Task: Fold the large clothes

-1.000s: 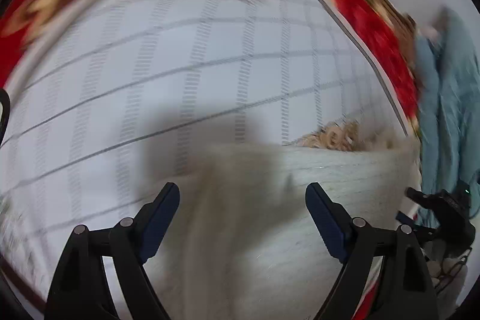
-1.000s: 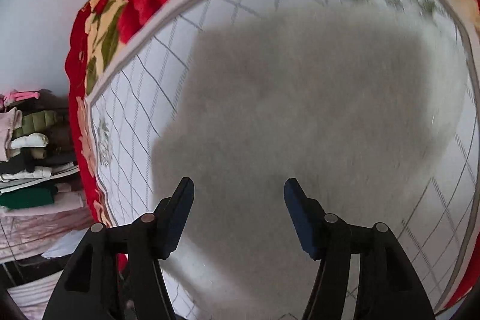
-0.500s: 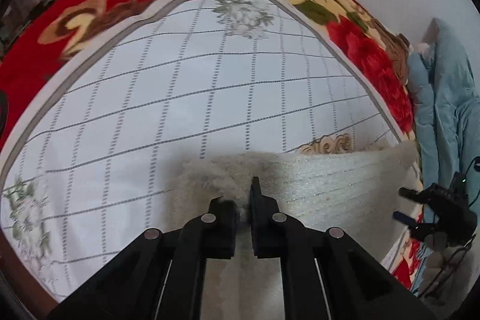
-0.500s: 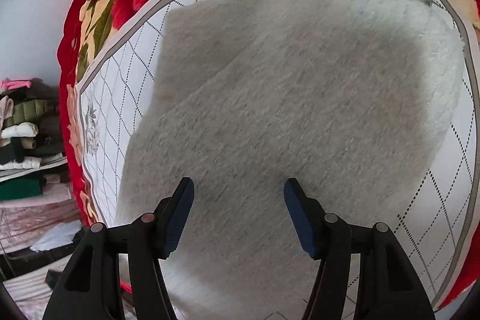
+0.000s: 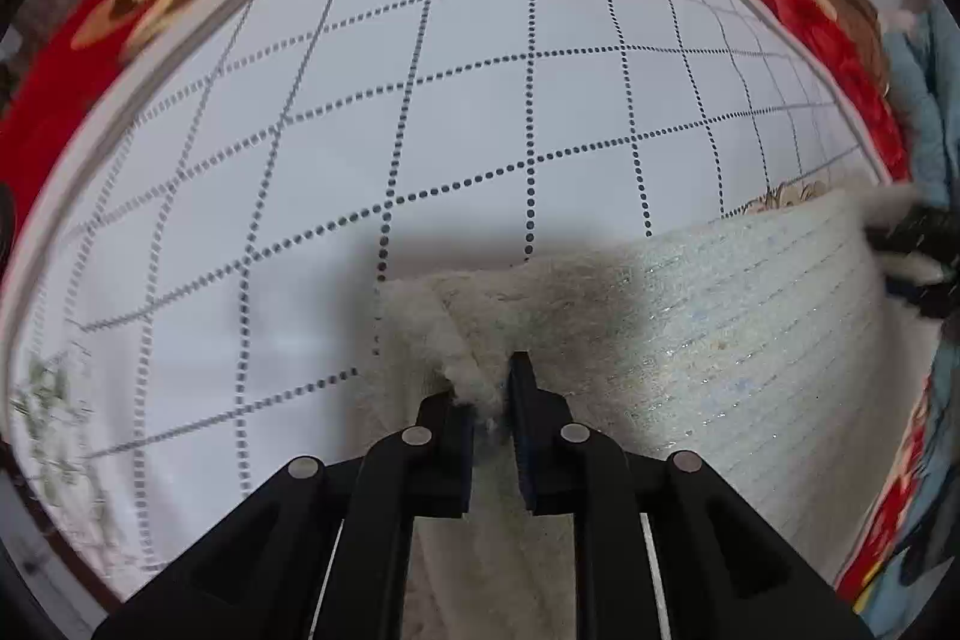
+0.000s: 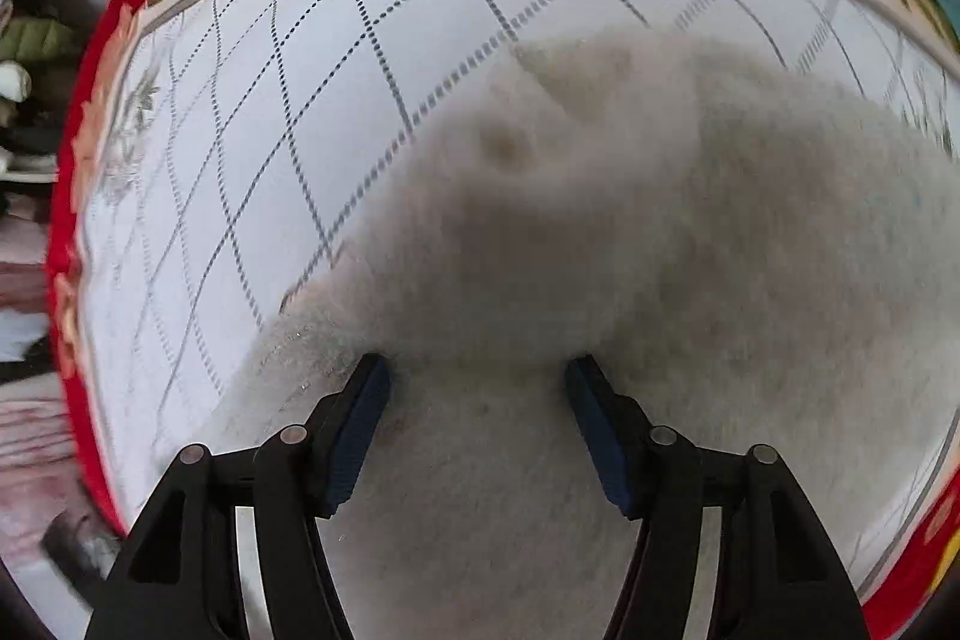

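No readable text, label, brand, number or sign anywhere.

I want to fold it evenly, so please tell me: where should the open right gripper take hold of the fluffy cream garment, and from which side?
Probably the near edge of the fluffy cream garment, just ahead of the right gripper. Come forward and low along the checked bed sheet, so one finger slides under the flat-lying fabric. The left gripper already pinches a corner, so matching that edge should keep the fold even.
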Motion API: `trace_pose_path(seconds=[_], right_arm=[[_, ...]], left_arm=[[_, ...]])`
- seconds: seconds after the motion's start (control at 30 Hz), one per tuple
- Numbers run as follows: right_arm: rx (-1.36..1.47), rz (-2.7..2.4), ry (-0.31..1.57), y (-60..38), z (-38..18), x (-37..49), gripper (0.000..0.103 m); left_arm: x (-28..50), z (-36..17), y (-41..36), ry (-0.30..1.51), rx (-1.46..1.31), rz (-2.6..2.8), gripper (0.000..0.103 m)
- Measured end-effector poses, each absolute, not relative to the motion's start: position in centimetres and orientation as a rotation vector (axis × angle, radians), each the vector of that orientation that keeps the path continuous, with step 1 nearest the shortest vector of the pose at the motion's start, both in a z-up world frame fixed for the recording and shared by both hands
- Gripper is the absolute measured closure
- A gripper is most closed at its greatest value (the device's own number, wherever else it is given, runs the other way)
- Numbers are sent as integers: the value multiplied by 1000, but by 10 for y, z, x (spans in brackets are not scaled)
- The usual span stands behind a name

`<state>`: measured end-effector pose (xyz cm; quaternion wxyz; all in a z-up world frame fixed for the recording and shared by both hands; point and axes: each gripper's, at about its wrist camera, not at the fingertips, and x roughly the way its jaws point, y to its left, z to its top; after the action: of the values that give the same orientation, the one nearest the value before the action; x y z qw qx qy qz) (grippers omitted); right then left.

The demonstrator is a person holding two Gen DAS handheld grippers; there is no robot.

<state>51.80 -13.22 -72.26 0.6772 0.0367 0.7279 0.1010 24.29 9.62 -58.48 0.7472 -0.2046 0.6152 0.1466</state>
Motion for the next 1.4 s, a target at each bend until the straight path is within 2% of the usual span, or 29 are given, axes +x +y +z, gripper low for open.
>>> trace_pose_path(seconds=[0.03, 0.13, 0.17, 0.2, 0.23, 0.27, 0.3, 0.37, 0.4, 0.47, 0.57, 0.63, 0.67, 0.7, 0.73, 0.8, 0.87, 1.03, 1.1, 1.17, 1.23, 1.27, 1.37, 1.4], right_arm=[[88, 240, 1641, -133, -717, 521, 36], [219, 300, 1578, -163, -676, 518, 36], [279, 305, 1549, -180, -663, 514, 36], [344, 292, 1511, -205, -649, 507, 32], [374, 266, 1487, -225, -641, 502, 28], [401, 227, 1455, -249, -636, 494, 19], [421, 179, 1422, -275, -635, 486, 15], [479, 102, 1396, -321, -649, 474, 14], [519, 75, 1403, -340, -660, 470, 14], [662, 49, 1412, -380, -700, 465, 14], [855, 155, 1368, -401, -759, 472, 15], [931, 225, 1288, -404, -774, 477, 15], [952, 253, 1241, -405, -774, 479, 33], [1013, 298, 1241, -404, -778, 481, 74], [1043, 295, 1247, -402, -780, 478, 74], [1070, 246, 1216, -407, -769, 460, 85], [1169, 186, 1188, -420, -755, 427, 90], [1173, -23, 1261, -451, -714, 318, 89], [1041, -99, 1377, -458, -707, 295, 79], [915, -173, 1466, -468, -702, 278, 78], [880, -153, 1468, -467, -694, 275, 71], [827, -142, 1475, -464, -687, 280, 63], [636, -123, 1458, -450, -661, 301, 14], [607, -95, 1426, -447, -651, 308, 14]], left_arm=[[245, -578, 96, 1337, -439, 321, 88], [249, -556, 92, 1293, -395, 325, 72], [250, -550, 91, 1274, -384, 327, 57], [253, -541, 87, 1248, -364, 321, 34], [254, -536, 83, 1227, -344, 316, 23], [257, -528, 76, 1204, -310, 312, 10], [261, -523, 70, 1185, -283, 310, 10], [271, -518, 56, 1164, -247, 299, 8], [278, -517, 46, 1164, -235, 285, 3], [289, -519, 28, 1158, -208, 273, 3], [309, -522, -7, 1156, -159, 233, 3], [327, -524, -35, 1169, -128, 178, 3], [327, -522, -48, 1169, -103, 163, 3], [332, -522, -62, 1166, -69, 156, 3], [336, -522, -70, 1165, -53, 144, 3], [340, -523, -93, 1185, 8, 126, 3], [336, -523, -106, 1232, 16, 111, 3], [290, -516, -123, 1354, -76, 91, 3], [282, -521, -130, 1371, -42, 99, 3], [286, -527, -137, 1386, -23, 103, 3], [302, -530, -142, 1358, -49, 104, 3], [309, -532, -145, 1337, -43, 105, 3], [345, -570, -158, 1373, 39, 108, 0], [355, -587, -156, 1419, 17, 109, 0]])
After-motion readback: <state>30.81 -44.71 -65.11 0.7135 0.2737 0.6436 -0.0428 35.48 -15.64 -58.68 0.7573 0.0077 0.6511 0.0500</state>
